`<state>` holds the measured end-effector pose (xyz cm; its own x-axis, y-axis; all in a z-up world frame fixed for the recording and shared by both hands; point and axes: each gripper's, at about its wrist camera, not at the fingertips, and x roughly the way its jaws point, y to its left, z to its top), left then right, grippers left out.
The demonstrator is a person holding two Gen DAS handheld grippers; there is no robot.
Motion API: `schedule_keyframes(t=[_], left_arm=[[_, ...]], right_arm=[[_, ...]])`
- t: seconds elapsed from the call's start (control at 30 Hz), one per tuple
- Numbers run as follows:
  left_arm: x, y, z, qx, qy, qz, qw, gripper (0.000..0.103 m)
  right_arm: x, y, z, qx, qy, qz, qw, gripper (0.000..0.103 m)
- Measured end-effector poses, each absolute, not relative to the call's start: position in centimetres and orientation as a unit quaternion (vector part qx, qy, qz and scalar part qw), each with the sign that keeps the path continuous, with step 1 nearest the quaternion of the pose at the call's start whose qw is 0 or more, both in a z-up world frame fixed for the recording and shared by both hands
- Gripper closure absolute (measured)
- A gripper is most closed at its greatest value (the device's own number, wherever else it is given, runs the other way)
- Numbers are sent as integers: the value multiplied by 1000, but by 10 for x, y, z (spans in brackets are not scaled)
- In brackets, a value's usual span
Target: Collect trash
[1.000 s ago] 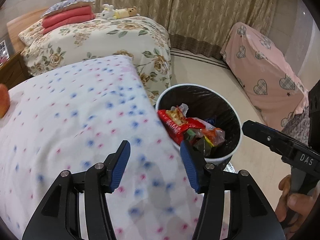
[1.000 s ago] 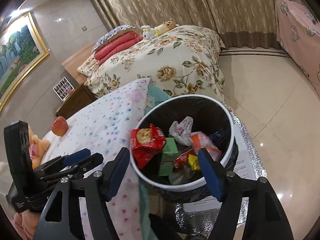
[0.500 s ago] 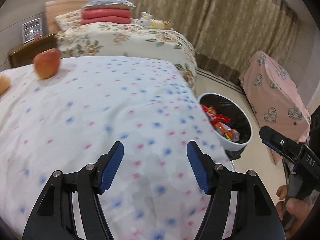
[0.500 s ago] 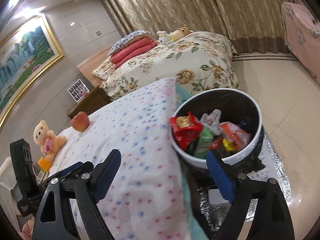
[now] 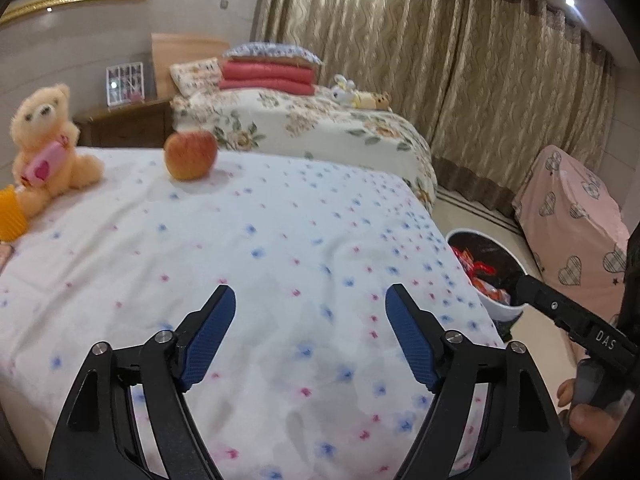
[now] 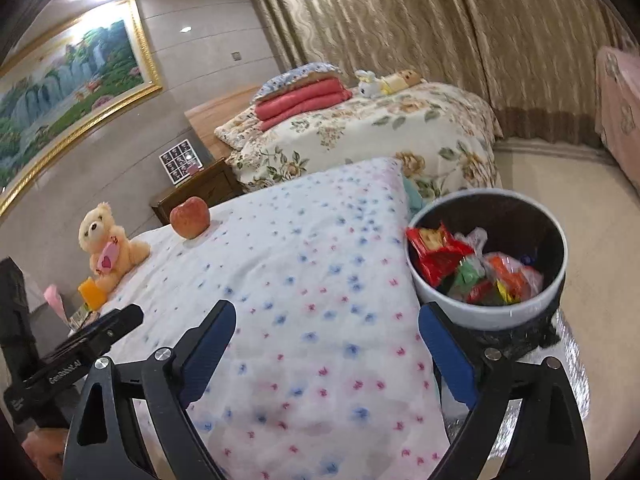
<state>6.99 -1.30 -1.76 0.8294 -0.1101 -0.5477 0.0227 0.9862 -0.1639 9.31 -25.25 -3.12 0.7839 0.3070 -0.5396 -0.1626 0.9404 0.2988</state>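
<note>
Both sets of fingers are empty and spreading: the left gripper point(image 5: 310, 336) has its blue fingers point(image 5: 208, 338) wide with only the spotted bedspread between them, and the right gripper point(image 6: 326, 354) has its fingers point(image 6: 206, 350) wider still, jaws opening too, nothing between them but the same cloth. Each gripper hangs over the near part of the bed point(image 5: 280, 248), pointing down and across it.

The trash bin point(image 6: 496, 312) stands on the floor just beside the bed's corner, lined in black and already holding a heap of wrappers point(image 6: 436, 252): a red snack packet, green and orange packets, a crumpled clear bag. In the left wrist view the bin point(image 5: 502, 308) shows at the right, partly behind the other gripper's body.

Judging by how things lie, much of the collecting looks done, since the wide stretch of bedspread in front of the fingers is bare. What remains on the bed sits at the far left end: an apple point(image 5: 191, 155), a teddy bear point(image 5: 42, 140) holding a pink item, and an orange ribbed thing point(image 5: 12, 216) at the bear's foot. The right wrist view also shows something pink and a small packet near the bed's left edge point(image 6: 78, 314), too small to tell apart. Whether any of these counts as trash is a judgement; the small packet and the orange thing seem the likeliest candidates left.
</note>
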Motion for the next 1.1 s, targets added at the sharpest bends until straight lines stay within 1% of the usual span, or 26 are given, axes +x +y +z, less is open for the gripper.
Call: schedule_keyframes(t=[0.03,0.07,0.1,0.17,0.27,0.4,0.57,0.8,1.1], left_arm=[[68,-11,-15,-75,279,-30,957,21],[65,-10,-13,-74,266,-23,961,16],[62,-9,-11,-71,254,-15,965,13],[56,-10,-11,-61,230,4,971,0],[52,-13,-15,-39,213,25,976,0],[53,-15,-24,-25,223,29,974,0],[46,-18,-24,-14,208,35,978,0],[38,-17,-18,-21,188,40,981,0],[37,-17,-18,-20,188,47,981,0]], right_arm=[[93,-251,-27,114,293,126,941,9],[92,-249,-22,108,278,126,946,6],[89,-248,-17,102,262,125,951,0],[84,-245,-11,85,228,122,962,0],[84,-240,-12,76,215,125,966,0],[85,-234,-22,76,222,134,963,0],[82,-231,-31,72,222,134,963,0],[76,-232,-31,74,204,131,967,0],[79,-234,-37,86,215,135,963,0]])
